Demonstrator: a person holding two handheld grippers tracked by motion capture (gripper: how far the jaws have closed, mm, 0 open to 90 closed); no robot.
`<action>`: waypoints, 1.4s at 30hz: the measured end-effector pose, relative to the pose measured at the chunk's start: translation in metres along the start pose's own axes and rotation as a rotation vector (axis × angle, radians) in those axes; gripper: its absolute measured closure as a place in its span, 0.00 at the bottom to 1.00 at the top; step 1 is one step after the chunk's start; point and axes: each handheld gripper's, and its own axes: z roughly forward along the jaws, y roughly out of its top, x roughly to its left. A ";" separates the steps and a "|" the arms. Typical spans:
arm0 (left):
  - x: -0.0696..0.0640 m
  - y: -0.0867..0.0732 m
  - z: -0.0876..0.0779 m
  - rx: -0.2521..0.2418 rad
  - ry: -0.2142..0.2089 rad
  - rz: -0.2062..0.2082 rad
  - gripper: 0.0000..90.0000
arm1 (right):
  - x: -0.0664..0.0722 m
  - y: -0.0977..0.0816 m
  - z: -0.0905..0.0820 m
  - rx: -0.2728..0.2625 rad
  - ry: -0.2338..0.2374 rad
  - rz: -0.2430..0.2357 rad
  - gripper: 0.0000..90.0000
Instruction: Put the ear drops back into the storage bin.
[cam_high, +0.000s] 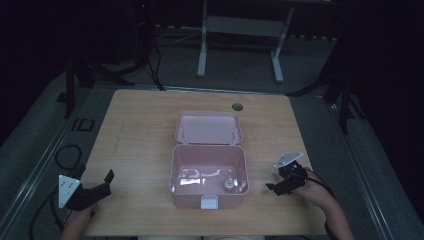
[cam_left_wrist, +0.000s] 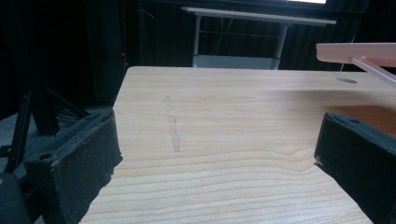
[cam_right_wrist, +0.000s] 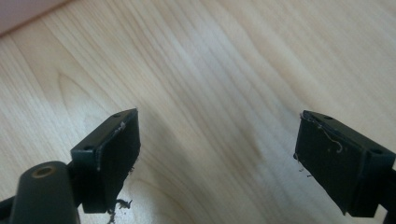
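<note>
**Both Grippers Open and Empty Beside an Open Pink Box**

**Left gripper.** The left gripper (cam_high: 102, 186) sits near the table's front left corner, held by the person's left hand (cam_high: 79, 220). Its jaws stand wide apart. In the left gripper view, bare wood grain fills the gap between the two black jaws of this gripper (cam_left_wrist: 215, 154), and nothing is held or touched by either jaw. A faint grey streak (cam_left_wrist: 173, 125) marks the tabletop ahead of it. A grey three-cornered plate (cam_high: 66, 190) sits on top of the gripper body.

**Right gripper.** The right gripper (cam_high: 272, 187) sits near the front right of the table, held by the person's right hand (cam_high: 314, 192), with its jaws pointing toward the box. In the right gripper view, the jaws of this gripper (cam_right_wrist: 217, 144) are spread wide over bare wood and grip nothing. Small frayed threads cling to the pad edges.

**Work item.** A pink plastic box (cam_high: 208, 167) stands at the centre of the wooden table (cam_high: 140, 125), between the two grippers and apart from both. Its hinged lid (cam_high: 208, 127) is open, tilted back on the far side. A white latch (cam_high: 209, 202) hangs at the front wall. Inside, near the front right corner, lies a small round object (cam_high: 229, 184), too small to identify. Reflections show on the box floor.

**Table.** A round cable hole (cam_high: 237, 106) lies at the far edge, behind the lid.
</note>
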 end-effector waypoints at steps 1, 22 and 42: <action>0.000 0.000 0.000 0.000 0.000 -0.001 0.00 | 0.000 -0.003 0.001 -0.003 -0.013 0.008 0.15; 0.000 0.000 0.000 0.000 0.000 -0.001 0.00 | -0.003 -0.035 0.004 -0.247 -0.371 0.305 0.15; 0.000 0.000 0.000 0.000 -0.001 0.000 0.00 | 0.005 -0.053 -0.001 -0.529 -0.532 0.496 0.15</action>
